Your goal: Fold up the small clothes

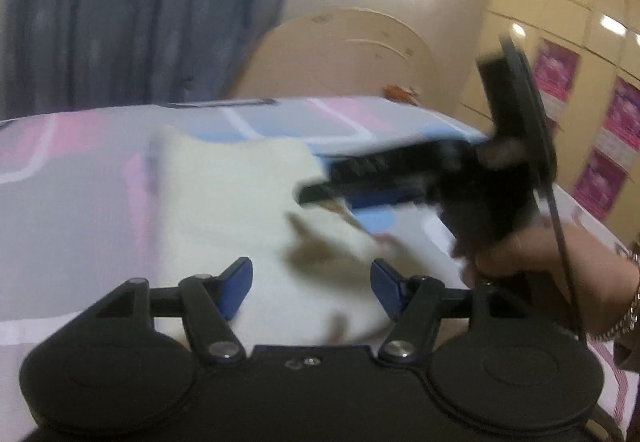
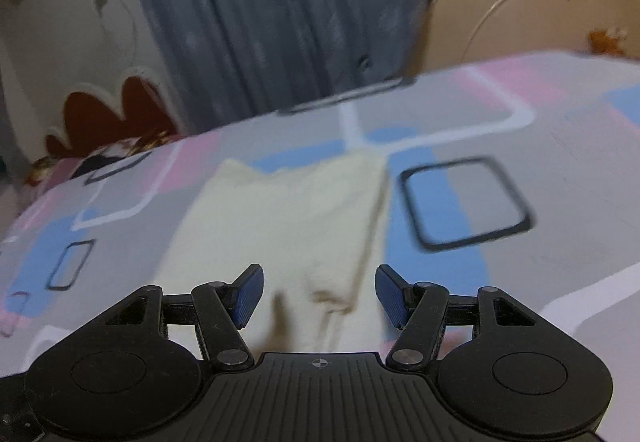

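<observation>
A cream small garment (image 1: 236, 198) lies flat on the patterned bedsheet (image 1: 72, 178); it also shows in the right wrist view (image 2: 288, 226), folded lengthwise with a doubled edge near my fingers. My left gripper (image 1: 311, 288) is open and empty just above the garment's near end. My right gripper (image 2: 319, 294) is open and empty over the garment's near edge. In the left wrist view the right gripper (image 1: 316, 194) comes in from the right, blurred, above the garment's right side, held by a hand (image 1: 560, 262).
The bedsheet (image 2: 520, 146) has pink, blue and grey blocks. A grey curtain (image 1: 140, 10) and a cream headboard (image 1: 344, 54) stand behind the bed. Wardrobe doors with pink posters (image 1: 556, 74) are at right. A brown cushion (image 2: 104, 118) lies at far left.
</observation>
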`<move>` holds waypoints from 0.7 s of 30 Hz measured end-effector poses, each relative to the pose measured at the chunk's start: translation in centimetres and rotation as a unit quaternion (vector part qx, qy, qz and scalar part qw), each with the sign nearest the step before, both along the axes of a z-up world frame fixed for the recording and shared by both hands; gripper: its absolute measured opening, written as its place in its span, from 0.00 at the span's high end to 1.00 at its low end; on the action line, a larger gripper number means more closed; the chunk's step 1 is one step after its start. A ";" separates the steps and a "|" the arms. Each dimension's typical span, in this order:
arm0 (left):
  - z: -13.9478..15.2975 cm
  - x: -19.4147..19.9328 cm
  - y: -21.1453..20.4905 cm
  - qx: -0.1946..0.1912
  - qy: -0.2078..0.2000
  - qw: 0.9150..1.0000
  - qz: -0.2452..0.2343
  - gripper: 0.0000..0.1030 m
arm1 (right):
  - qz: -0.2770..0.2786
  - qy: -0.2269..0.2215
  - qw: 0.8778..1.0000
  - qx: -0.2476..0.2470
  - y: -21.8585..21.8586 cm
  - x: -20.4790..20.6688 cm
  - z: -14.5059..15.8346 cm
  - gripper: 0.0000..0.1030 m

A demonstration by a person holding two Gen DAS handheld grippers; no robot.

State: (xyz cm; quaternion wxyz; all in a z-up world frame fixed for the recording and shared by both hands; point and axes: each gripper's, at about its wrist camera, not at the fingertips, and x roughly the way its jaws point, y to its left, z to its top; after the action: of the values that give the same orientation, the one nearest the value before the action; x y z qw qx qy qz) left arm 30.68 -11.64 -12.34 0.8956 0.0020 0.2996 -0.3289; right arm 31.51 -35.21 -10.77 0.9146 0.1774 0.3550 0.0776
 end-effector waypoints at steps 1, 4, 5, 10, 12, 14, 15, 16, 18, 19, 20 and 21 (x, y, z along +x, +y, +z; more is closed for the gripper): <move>0.1 0.3 1.0 -0.003 -0.002 1.000 0.019 0.38 | 0.004 0.008 1.000 0.010 0.2 0.4 -0.4 0.41; 0.0 2.2 3.1 -0.002 0.000 0.998 0.069 0.38 | -0.001 0.021 0.999 0.029 0.2 1.0 -1.2 0.41; -0.2 2.8 3.6 0.000 0.004 0.997 0.081 0.38 | -0.006 0.025 0.999 0.035 0.0 1.2 -1.6 0.41; -1.0 4.4 4.7 -0.001 0.029 0.992 0.123 0.39 | -0.021 0.032 0.997 0.062 -0.7 2.3 -2.3 0.41; -1.4 4.6 4.9 -0.003 0.042 0.991 0.128 0.39 | -0.008 0.029 0.998 0.060 0.0 2.8 -2.2 0.41; -1.8 4.5 4.7 -0.002 0.045 0.990 0.130 0.39 | 0.005 0.027 0.997 0.066 0.5 3.2 -2.2 0.45; -1.9 4.6 4.6 -0.001 0.046 0.991 0.129 0.39 | 0.010 0.029 0.998 0.059 0.7 3.5 -2.2 0.49; -1.9 4.6 4.5 0.002 0.045 0.991 0.128 0.39 | 0.012 0.028 0.998 0.051 0.7 3.6 -2.2 0.56; -1.7 4.7 4.4 0.002 0.042 0.991 0.127 0.39 | 0.019 0.025 0.999 0.044 0.5 3.8 -2.2 0.72; -1.6 4.6 4.5 0.000 0.039 0.991 0.125 0.39 | 0.026 0.021 0.999 0.039 0.5 3.8 -2.0 0.79; -1.4 4.6 4.3 -0.002 0.036 0.992 0.123 0.39 | 0.034 0.017 0.999 0.029 0.5 3.8 -1.7 0.81; -1.4 4.7 4.1 -0.003 0.033 0.992 0.120 0.39 | 0.042 0.013 0.999 0.015 0.7 3.8 -1.4 0.82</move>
State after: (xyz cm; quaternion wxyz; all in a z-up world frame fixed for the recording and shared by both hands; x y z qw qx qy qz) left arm 35.35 -7.54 -13.71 0.9181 -0.0471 0.3263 -0.2199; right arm 35.33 -34.53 -12.16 0.9030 0.1769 0.3729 0.1190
